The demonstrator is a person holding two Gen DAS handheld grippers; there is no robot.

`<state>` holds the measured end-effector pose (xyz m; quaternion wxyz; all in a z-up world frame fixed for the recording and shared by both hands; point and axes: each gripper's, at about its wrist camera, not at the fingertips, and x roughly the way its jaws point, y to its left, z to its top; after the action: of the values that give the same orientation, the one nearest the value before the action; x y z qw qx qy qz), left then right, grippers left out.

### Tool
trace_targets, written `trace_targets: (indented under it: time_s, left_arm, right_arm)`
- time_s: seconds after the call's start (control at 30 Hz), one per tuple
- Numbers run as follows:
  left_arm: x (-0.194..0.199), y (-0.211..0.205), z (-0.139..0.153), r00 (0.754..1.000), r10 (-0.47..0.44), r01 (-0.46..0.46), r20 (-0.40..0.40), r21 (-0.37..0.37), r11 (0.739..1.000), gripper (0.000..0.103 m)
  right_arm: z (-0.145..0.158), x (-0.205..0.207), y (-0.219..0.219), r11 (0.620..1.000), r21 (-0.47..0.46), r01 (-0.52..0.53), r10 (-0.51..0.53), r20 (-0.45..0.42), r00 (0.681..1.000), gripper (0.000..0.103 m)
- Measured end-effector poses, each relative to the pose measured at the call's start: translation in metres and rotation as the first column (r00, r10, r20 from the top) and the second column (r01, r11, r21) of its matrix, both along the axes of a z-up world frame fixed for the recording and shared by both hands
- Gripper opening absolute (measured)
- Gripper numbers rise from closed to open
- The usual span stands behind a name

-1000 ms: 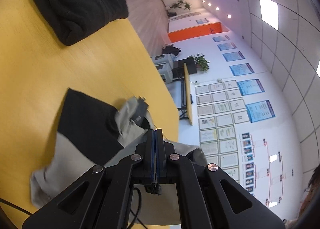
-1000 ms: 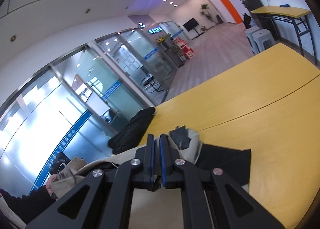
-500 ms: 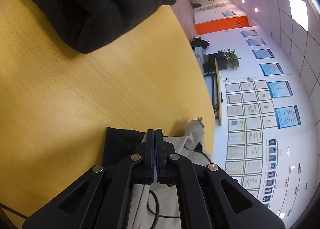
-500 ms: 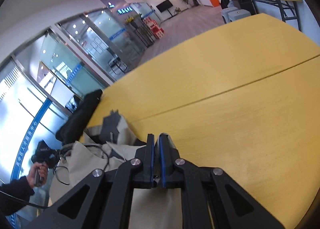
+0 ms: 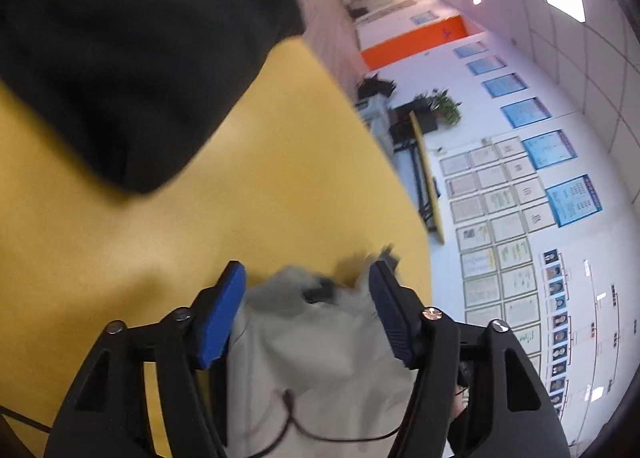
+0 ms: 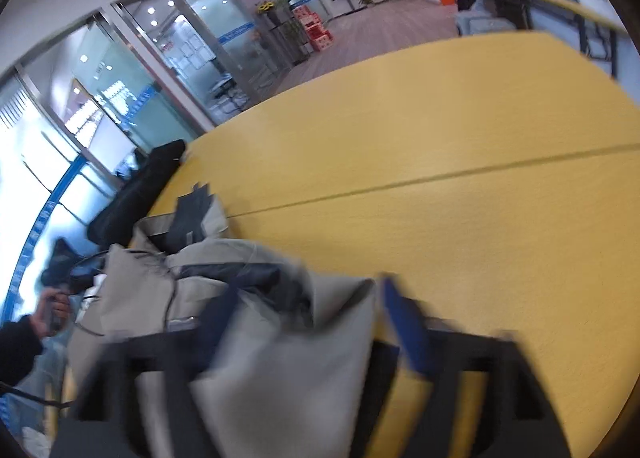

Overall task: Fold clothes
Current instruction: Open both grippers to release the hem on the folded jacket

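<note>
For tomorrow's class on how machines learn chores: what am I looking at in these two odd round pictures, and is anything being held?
No robot here: a person carries a two-finger tool in each hand, each with a wide-angle camera looking along its fingers. One picture is from the left gripper, the other from the right gripper. On the yellow table lies a grey-beige garment and, farther off, a black garment. Both tools' fingers are opening, with the grey cloth between them, so it is being let go. Both pictures are blurred.
</note>
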<state>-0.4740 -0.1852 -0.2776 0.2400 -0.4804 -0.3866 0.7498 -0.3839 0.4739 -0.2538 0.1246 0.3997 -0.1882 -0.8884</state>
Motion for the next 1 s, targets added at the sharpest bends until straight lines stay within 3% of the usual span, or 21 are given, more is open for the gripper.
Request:
trace_targets:
  time_s: [0.1, 0.27, 0.33, 0.43, 0.57, 0.63, 0.73, 0.77, 0.87, 0.93, 1.0]
  left_arm:
    - [-0.026, -0.003, 0.041, 0.997, 0.001, -0.004, -0.078, -0.039, 0.999, 0.079]
    - [-0.079, -0.001, 0.095, 0.980, -0.038, 0.008, -0.195, -0.153, 0.988, 0.079]
    - [-0.095, -0.010, 0.117, 0.972, -0.017, -0.022, -0.236, -0.163, 0.986, 0.078]
    - [-0.108, -0.031, 0.167, 0.938, 0.030, -0.088, -0.346, -0.155, 0.984, 0.078]
    - [-0.092, -0.067, 0.240, 0.851, 0.084, -0.179, -0.519, -0.134, 0.975, 0.079]
    - [-0.076, -0.088, 0.261, 0.831, 0.115, -0.199, -0.544, -0.097, 0.975, 0.080]
    - [-0.037, -0.095, 0.275, 0.821, 0.044, -0.166, -0.570, -0.164, 0.972, 0.083]
    - [-0.016, -0.087, 0.271, 0.819, -0.017, -0.133, -0.574, -0.219, 0.967, 0.086]
    - [0.037, -0.052, 0.248, 0.815, -0.255, 0.042, -0.521, -0.386, 0.921, 0.097]
    - [0.069, -0.022, 0.220, 0.785, -0.445, 0.217, -0.431, -0.481, 0.849, 0.097]
    - [0.096, -0.004, 0.186, 0.754, -0.573, 0.379, -0.320, -0.500, 0.778, 0.097]
  right_arm:
    - [0.020, -0.023, 0.014, 0.996, 0.002, 0.089, -0.089, -0.027, 0.996, 0.103]
    - [0.061, -0.063, 0.008, 0.985, 0.103, 0.137, -0.123, -0.130, 0.984, 0.103]
    - [0.079, -0.078, 0.002, 0.980, 0.136, 0.146, -0.121, -0.177, 0.977, 0.103]
    - [0.111, -0.099, -0.002, 0.968, 0.165, 0.188, -0.141, -0.260, 0.955, 0.103]
    - [0.164, -0.115, 0.000, 0.952, 0.153, 0.266, -0.189, -0.389, 0.902, 0.103]
    - [0.187, -0.112, -0.003, 0.958, 0.106, 0.266, -0.194, -0.445, 0.874, 0.103]
    - [0.209, -0.086, -0.011, 0.971, 0.042, 0.236, -0.183, -0.505, 0.843, 0.103]
    - [0.213, -0.074, -0.013, 0.975, 0.032, 0.220, -0.172, -0.518, 0.838, 0.103]
    - [0.216, -0.033, -0.023, 0.984, 0.028, 0.174, -0.132, -0.536, 0.834, 0.103]
    - [0.204, -0.002, -0.035, 0.990, 0.056, 0.127, -0.082, -0.506, 0.859, 0.103]
    - [0.190, 0.029, -0.047, 0.993, 0.083, 0.079, -0.030, -0.471, 0.882, 0.103]
